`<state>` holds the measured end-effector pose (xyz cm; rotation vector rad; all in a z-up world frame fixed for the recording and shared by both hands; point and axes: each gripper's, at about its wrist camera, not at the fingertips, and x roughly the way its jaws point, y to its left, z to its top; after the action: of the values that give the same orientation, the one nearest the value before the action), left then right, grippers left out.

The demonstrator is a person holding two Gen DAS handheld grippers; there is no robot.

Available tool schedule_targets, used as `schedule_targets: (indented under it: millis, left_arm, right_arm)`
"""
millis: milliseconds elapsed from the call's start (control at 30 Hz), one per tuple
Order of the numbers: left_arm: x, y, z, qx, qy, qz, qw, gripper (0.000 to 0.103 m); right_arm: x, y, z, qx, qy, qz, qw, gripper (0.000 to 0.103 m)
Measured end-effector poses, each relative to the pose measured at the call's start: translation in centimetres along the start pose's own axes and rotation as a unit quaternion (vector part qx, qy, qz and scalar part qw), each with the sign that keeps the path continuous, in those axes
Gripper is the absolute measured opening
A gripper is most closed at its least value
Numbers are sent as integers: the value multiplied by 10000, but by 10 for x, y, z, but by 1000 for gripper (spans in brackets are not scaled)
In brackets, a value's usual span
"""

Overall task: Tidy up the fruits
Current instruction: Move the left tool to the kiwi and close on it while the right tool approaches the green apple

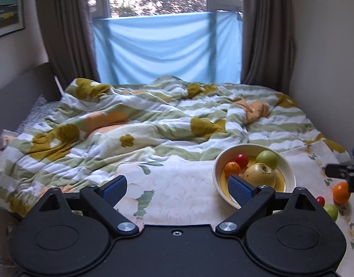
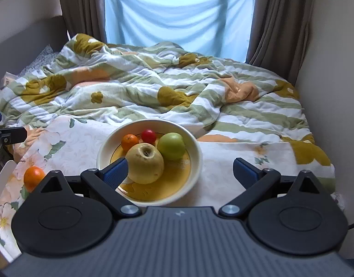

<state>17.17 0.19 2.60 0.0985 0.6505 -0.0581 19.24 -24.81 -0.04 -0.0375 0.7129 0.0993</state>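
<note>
While both claws, left (image 1: 177, 190) and right (image 2: 186, 172), gape empty, the firm, smooth orange (image 1: 341, 192) right of the bowl (image 1: 217, 175) suits gripping across its middle.

Both fisheye views look forward and slightly down across a cloth-covered bench (image 2: 223, 161) toward a bed and curtained window. The left wrist view sits nearer the bench's left side, so the fruit bowl (image 1: 217, 173) appears right of centre. The right wrist view faces the bowl (image 2: 195, 147) almost head-on, close. Both views share the bowl, bed and window.
</note>
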Motion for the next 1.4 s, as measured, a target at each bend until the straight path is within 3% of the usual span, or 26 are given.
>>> schedule_targets:
  millis: [233,500,867,1133,1400]
  left_arm:
    - [-28,-19,-22,-155,-114,169,9997,97]
    - [-28,-41,-63,-126,32,276,9995,97]
    - [24,-44,-114,-104,284,469,9984,96]
    - [59,-39,-126,-133,539,460,9974,90]
    - [74,-36,-126,-347,719,393,9960,83]
  right_arm:
    - [-41,-27,-30,126,-33,86,9999,103]
    - [-59,-47,-67,-41,21,54,10000,103]
    - [-20,-66,-119,62,306,64,9995,103]
    - [21,-72,-142,157,539,17,9984,103]
    - [40,-68,-144,192,574,173,9980,103]
